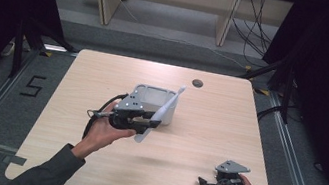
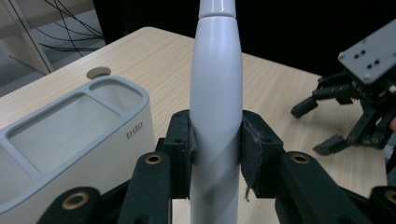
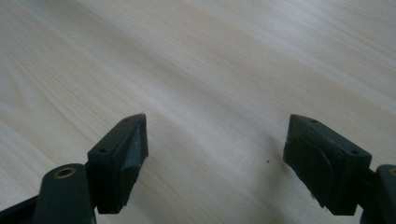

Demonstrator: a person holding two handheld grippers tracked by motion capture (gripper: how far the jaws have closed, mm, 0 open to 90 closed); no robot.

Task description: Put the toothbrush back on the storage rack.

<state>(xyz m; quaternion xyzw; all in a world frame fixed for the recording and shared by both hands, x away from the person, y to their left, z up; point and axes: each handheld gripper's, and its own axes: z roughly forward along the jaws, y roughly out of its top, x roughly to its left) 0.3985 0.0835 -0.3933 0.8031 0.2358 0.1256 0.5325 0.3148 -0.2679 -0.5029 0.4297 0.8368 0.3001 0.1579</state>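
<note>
Now | step: left gripper point(image 1: 143, 123) clamped on electric toothbrush point(image 2: 216, 112) handle, held above the table point(image 1: 207, 125) beside the white holder point(image 1: 153, 102) | right gripper point(image 3: 215, 163) jaws wide, empty, low over the table | next, likely: line the brush up over a holder compartment, lower it.
</note>
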